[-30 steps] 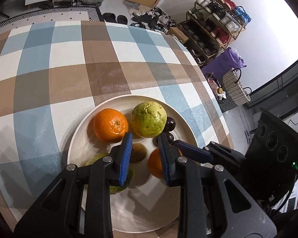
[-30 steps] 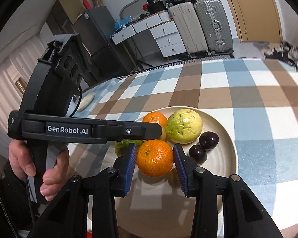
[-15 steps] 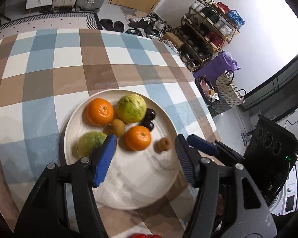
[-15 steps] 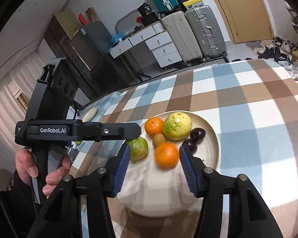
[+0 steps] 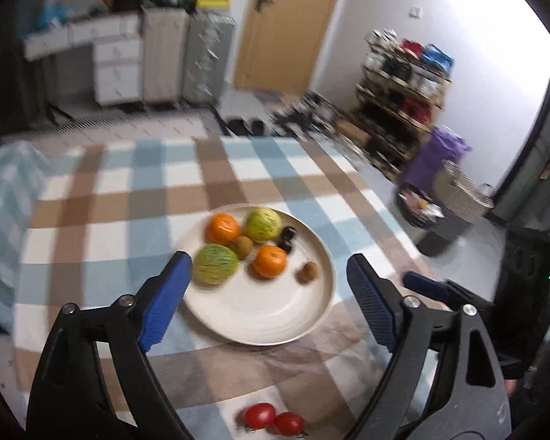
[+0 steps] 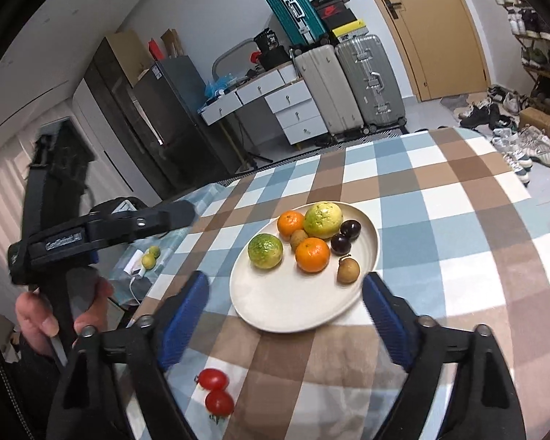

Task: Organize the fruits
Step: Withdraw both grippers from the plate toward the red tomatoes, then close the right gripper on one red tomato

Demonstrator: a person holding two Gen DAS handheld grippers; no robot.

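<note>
Black gripper frames [image 6: 286,315], blue ribbed pads [image 6: 181,317], silver screws.

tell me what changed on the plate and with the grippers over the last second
The right gripper let go of the front orange, and the left gripper released a small brown fruit near the rim of the plate. Both have pulled back and up, jaws opening with nothing between them. The other fruits kept their places; two tomatoes have come into view on the cloth.
</note>
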